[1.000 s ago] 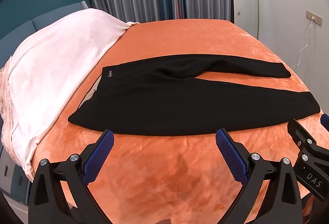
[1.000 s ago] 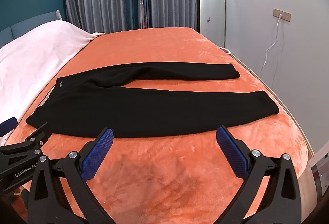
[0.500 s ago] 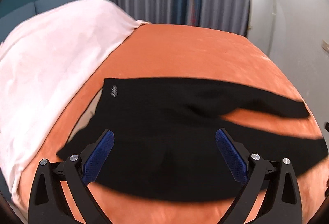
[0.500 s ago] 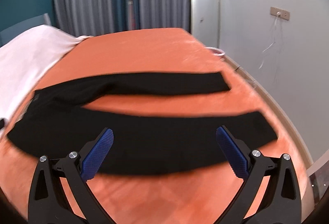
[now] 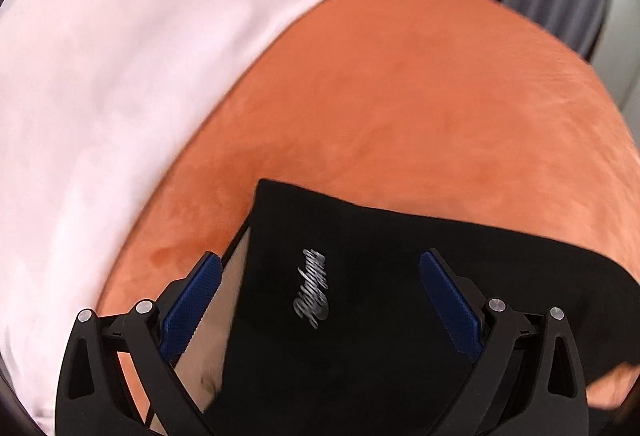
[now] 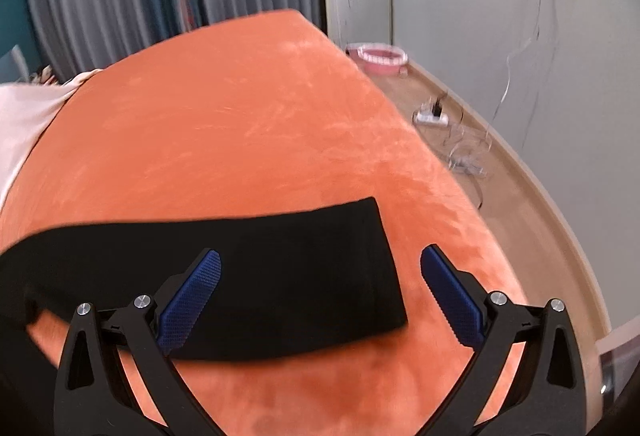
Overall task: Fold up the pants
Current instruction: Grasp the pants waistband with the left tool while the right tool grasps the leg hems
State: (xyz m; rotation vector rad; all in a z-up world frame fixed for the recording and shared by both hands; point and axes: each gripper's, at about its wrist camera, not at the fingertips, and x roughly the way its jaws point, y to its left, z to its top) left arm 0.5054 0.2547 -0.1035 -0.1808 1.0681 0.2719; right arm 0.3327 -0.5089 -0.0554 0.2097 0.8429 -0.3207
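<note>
Left gripper (image 5: 320, 296): fingers (image 5: 192, 306) spread wide, holding nothing, hovering over the waistband corner; contact with the cloth cannot be told.
Right gripper (image 6: 320, 294): fingers (image 6: 188, 302) spread wide, empty, above the leg end; the 9 o'clock finger over black cloth, the 3 o'clock finger over bare blanket.
Pants (image 5: 360, 316): one black pair, flat on the bed; silver script logo (image 5: 312, 288) between the left fingers; hem at 3 o'clock in the right view.
Bed (image 6: 240, 116): one orange blanket; one pale pink cover (image 5: 100, 76) at 10 o'clock in the left view.
Floor: one pink ring (image 6: 380, 56), one power strip (image 6: 432, 116), both at 1 o'clock in the right view.
</note>
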